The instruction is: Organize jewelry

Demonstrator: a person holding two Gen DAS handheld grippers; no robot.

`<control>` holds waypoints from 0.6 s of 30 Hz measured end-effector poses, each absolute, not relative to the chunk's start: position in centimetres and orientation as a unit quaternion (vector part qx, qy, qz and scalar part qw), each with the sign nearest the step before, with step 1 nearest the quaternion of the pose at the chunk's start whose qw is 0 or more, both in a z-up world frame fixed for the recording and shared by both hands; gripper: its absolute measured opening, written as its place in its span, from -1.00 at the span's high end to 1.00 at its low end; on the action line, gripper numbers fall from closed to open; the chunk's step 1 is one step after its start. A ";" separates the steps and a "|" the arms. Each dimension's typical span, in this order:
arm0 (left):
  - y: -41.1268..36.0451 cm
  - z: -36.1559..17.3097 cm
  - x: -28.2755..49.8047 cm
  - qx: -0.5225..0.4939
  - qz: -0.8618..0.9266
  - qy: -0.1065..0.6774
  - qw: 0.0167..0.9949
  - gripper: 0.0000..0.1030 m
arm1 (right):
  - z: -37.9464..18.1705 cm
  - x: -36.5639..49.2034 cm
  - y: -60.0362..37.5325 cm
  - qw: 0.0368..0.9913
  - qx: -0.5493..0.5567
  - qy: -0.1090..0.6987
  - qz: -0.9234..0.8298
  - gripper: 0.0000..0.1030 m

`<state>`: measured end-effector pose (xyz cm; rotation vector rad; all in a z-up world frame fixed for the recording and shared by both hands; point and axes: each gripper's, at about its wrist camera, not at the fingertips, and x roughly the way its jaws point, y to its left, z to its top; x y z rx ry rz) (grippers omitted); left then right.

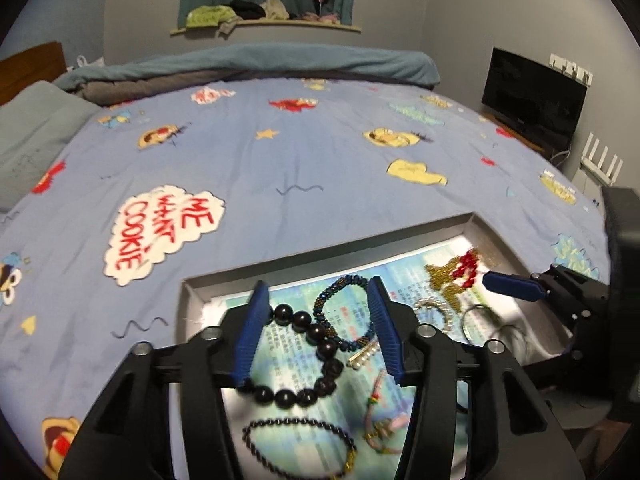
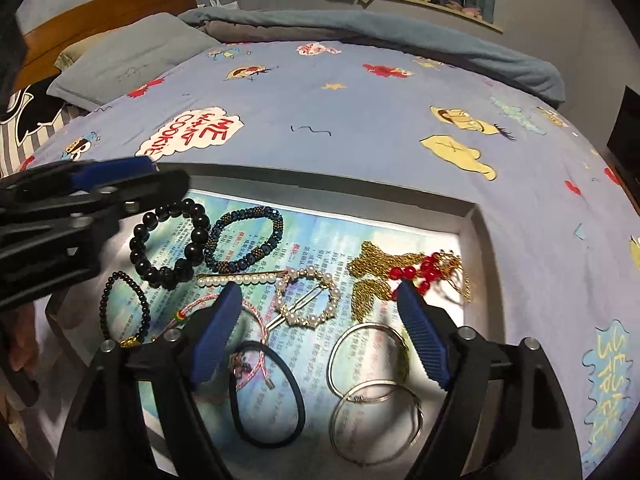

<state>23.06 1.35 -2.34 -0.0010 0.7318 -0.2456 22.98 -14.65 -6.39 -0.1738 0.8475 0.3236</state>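
Note:
A shallow grey tray (image 2: 476, 220) lined with printed paper lies on the bed and holds jewelry. My left gripper (image 1: 318, 292) is open and empty above a large black bead bracelet (image 1: 316, 334) and a blue beaded bracelet (image 1: 340, 286). My right gripper (image 2: 320, 294) is open and empty above a pearl ring clip (image 2: 306, 300), with a black hair tie (image 2: 266, 396) and two silver hoops (image 2: 372, 372) between its arms. A gold chain with red beads (image 2: 404, 268) lies at the tray's right. A small black bead bracelet (image 2: 124, 308) lies at the left.
The tray (image 1: 192, 288) sits on a blue cartoon bedsheet (image 1: 280, 152). A pearl bar pin (image 2: 240, 279) and a pink cord bracelet (image 2: 248, 344) lie in the tray. Pillows (image 2: 132, 56) are at the far left. A TV (image 1: 532, 96) stands at the right.

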 end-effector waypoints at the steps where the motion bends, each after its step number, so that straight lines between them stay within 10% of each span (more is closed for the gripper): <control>1: 1.5 -1.7 22.4 -0.002 -0.120 0.354 0.928 -0.02 | -6.1 22.7 -14.8 0.896 -0.080 0.408 0.154 -0.60; 10: 2.0 1.5 17.0 -0.003 -0.108 0.334 0.936 -0.08 | -3.3 18.8 -15.4 0.913 -0.076 0.374 0.143 -0.80; 13: 2.5 2.7 15.0 -0.001 -0.095 0.317 0.943 -0.78 | -2.5 17.1 -15.4 0.918 -0.083 0.363 0.137 -0.89; 18: 3.2 4.7 12.1 -0.002 -0.096 0.299 0.949 -0.82 | -1.2 14.8 -15.9 0.922 -0.082 0.356 0.129 -0.89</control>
